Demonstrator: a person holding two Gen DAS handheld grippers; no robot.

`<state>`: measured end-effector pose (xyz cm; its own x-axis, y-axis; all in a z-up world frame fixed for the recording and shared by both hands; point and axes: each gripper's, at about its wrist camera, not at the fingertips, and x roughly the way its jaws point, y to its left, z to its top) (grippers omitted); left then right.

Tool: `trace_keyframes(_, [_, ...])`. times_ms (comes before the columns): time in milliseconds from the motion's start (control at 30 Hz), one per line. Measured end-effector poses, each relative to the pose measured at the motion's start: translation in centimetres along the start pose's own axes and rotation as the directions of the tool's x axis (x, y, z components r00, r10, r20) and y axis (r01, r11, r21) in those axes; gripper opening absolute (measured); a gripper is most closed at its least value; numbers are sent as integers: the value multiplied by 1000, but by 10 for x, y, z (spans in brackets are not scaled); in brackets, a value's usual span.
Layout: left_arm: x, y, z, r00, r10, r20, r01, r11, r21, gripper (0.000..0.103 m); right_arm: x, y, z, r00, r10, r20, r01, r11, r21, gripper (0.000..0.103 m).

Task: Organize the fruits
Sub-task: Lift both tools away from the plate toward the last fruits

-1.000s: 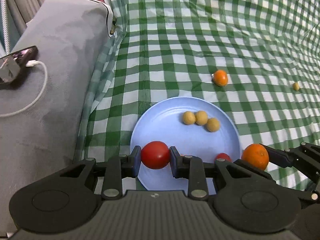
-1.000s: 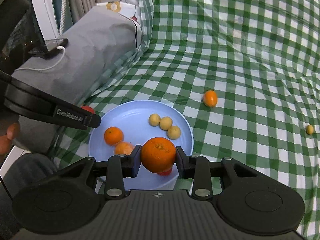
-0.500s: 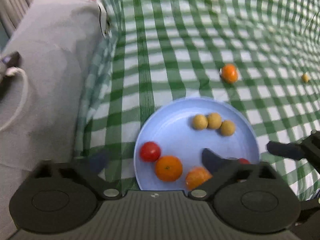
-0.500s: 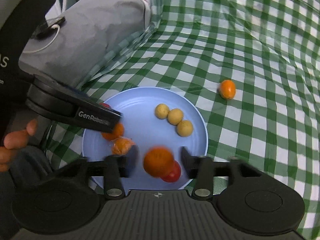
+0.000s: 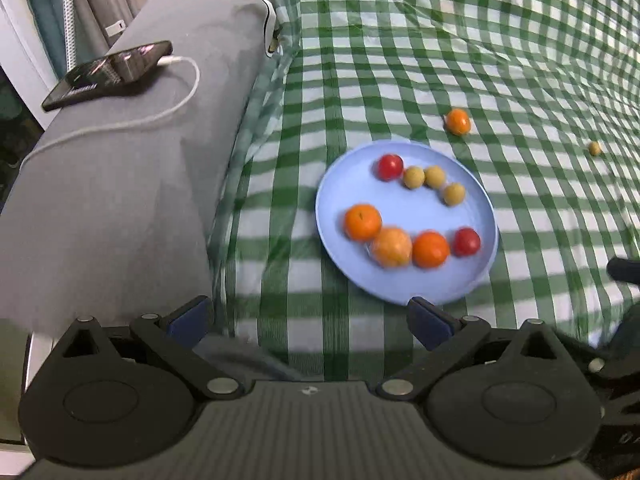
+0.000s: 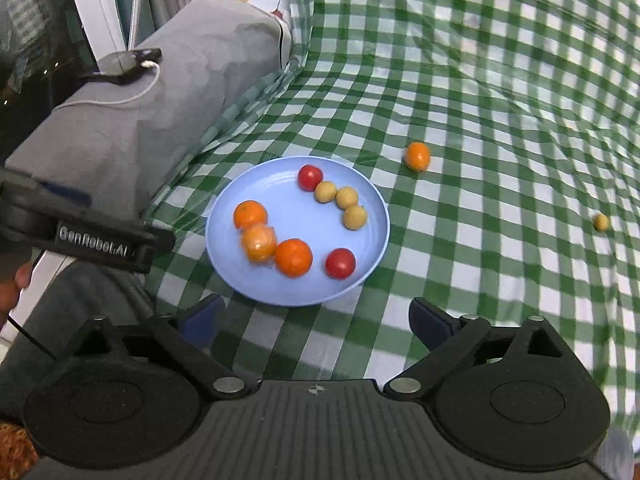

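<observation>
A blue plate (image 5: 400, 208) (image 6: 296, 216) lies on the green checked cloth. On it are two red tomatoes, three oranges and three small yellow fruits. One small orange (image 5: 458, 121) (image 6: 417, 156) and one small yellow fruit (image 5: 595, 148) (image 6: 600, 222) lie on the cloth beyond the plate. My left gripper (image 5: 308, 318) is open and empty, just short of the plate's near rim. My right gripper (image 6: 316, 318) hangs on the near side too; its jaws are opening and nothing is between them. One left gripper finger (image 6: 100, 240) shows at the left in the right wrist view.
A grey cushioned armrest (image 5: 120, 200) runs along the left of the cloth. On it rests a phone (image 5: 108, 72) with a white cable (image 5: 176, 108) plugged in. A person's hand (image 6: 16, 284) shows at the left edge. The checked cloth (image 5: 500, 60) stretches far and right.
The left gripper let go of a red tomato and the right let go of an orange, both now on the plate. Both grippers opened wide and drew back from the plate.
</observation>
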<state>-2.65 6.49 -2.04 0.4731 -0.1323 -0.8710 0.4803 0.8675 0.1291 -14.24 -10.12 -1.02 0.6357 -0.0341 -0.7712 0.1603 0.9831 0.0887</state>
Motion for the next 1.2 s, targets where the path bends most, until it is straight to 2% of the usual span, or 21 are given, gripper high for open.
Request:
trace_keyframes(100, [-14, -1, -13, 1000, 14, 10, -14, 1000, -6, 103, -17, 8, -6, 1000, -8, 25, 8, 1000, 4, 102])
trace_keyframes(333, [-57, -5, -29, 994, 8, 108, -8, 1000, -3, 103, -50, 22, -21, 996, -27, 91, 29, 999, -21, 102])
trace_keyframes(467, [-75, -6, -31, 989, -8, 150, 9, 1000, -10, 103, -67, 28, -24, 986, -69, 151, 74, 997, -30, 102])
trace_keyframes(567, [-86, -5, -28, 984, 10, 176, -4, 1000, -31, 103, -78, 28, -25, 978, -84, 189, 90, 996, -25, 102])
trace_keyframes(800, [-107, -3, -34, 981, 42, 191, -30, 998, -63, 103, -96, 26, -31, 971, -53, 231, 58, 998, -16, 102])
trace_keyframes(900, [-112, -5, -36, 981, 48, 189, -37, 997, -61, 103, -105, 26, -37, 961, -49, 271, 50, 999, 0, 102])
trace_keyframes(1200, [-112, -22, -35, 985, 35, 167, -30, 999, -29, 103, -107, 16, -42, 962, -33, 270, 19, 998, 54, 102])
